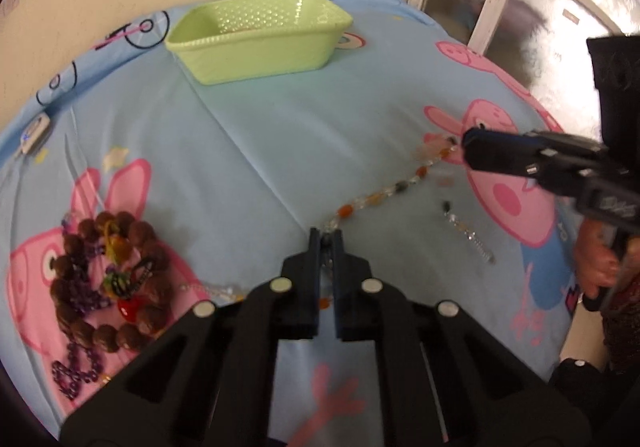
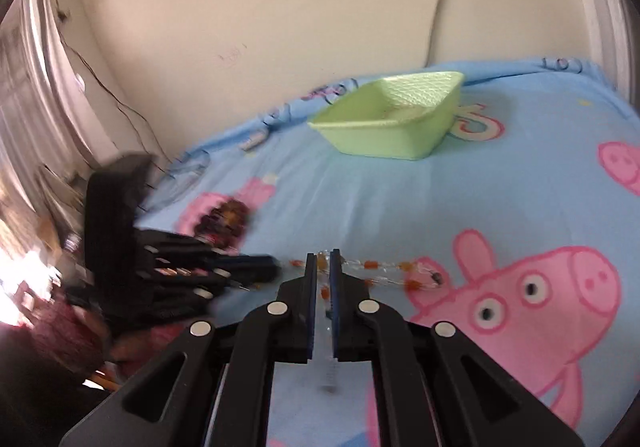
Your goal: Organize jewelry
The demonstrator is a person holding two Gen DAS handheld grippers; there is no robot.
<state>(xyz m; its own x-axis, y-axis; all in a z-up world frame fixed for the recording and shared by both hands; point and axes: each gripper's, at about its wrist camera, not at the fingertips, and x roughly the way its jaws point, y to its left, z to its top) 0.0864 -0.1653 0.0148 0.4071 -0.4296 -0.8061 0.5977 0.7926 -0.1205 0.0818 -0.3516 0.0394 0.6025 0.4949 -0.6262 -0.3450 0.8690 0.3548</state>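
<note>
Bead necklace (image 1: 384, 199): clear and orange beads strung across the blue cartoon bedsheet (image 1: 248, 135), stretched between both tools.
Left tool (image 1: 327, 237): jaws closed on the necklace's near end.
Right tool (image 2: 323, 259): jaws pinched together on the necklace's other end, strand passing between them.
Other jewelry (image 1: 108, 287): brown and purple beads heaped at the left.
Green basket (image 1: 256, 47): well apart, near the wall.

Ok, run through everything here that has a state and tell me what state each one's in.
Left gripper: shut on one end of the beaded necklace.
Right gripper: shut on the same necklace's other end.
Beaded necklace: stretched between both grippers, over the sheet.
Green basket: upright, contents unclear.
Jewelry pile: tangled, lying on the sheet, untouched.
Small beaded piece: lying loose on the sheet.
</note>
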